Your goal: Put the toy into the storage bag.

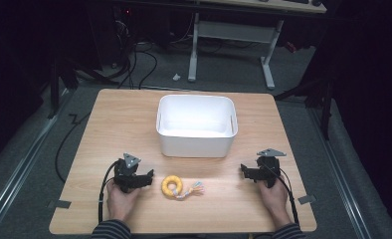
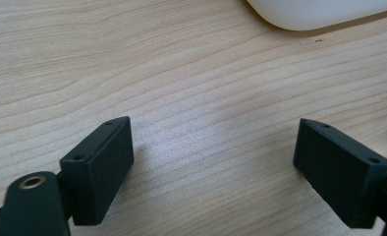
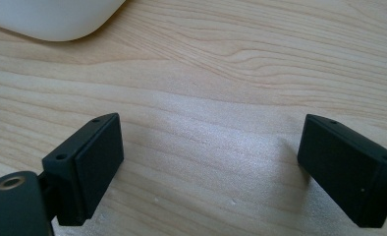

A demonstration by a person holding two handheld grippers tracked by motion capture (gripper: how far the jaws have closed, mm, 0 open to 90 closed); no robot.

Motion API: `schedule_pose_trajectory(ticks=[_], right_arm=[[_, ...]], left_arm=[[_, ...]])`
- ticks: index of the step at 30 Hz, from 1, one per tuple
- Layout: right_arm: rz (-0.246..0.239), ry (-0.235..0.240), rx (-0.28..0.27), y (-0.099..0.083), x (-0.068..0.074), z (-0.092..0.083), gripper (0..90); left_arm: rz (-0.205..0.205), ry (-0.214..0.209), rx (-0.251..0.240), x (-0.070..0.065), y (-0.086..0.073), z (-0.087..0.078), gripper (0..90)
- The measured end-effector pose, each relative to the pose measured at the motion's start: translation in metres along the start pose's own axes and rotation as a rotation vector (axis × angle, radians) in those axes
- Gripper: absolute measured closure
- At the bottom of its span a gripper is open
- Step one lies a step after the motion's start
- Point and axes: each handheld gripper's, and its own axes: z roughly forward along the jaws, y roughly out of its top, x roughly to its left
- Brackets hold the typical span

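Your wooden desk [image 1: 109, 114] sits on grey carpet [image 1: 30, 144], white bin [image 1: 196, 125] centred toward its far edge. Bare wood flanks it. Your left gripper [image 1: 145, 178] and right gripper [image 1: 245, 171] rest near the front edge, jaws spread, yellow ring toy [image 1: 173, 185] lying between them.

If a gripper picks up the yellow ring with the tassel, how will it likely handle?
The yellow ring looks like wound rope, so probably soft and light, squashing somewhat between jaws. Its frayed tassel would likely dangle limply. Lying flat on the table, it seems unlikely to roll when pushed and would probably just slide.
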Motion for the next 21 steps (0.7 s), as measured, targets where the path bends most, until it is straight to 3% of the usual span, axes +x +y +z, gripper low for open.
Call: schedule_pose_trajectory(ticks=[8, 15, 21], right_arm=[[0.0, 0.0, 0.0, 0.0, 0.0, 0.0, 10.1], [0.0, 0.0, 0.0, 0.0, 0.0, 0.0, 10.2], [0.0, 0.0, 0.0, 0.0, 0.0, 0.0, 10.2]], left_arm=[[0.01, -0.013, 0.031, 0.002, 0.004, -0.001, 15.7], [-0.017, -0.025, 0.053, 0.005, 0.007, -0.002, 16.4], [-0.024, -0.047, 0.031, 0.007, 0.012, -0.01, 18.7]])
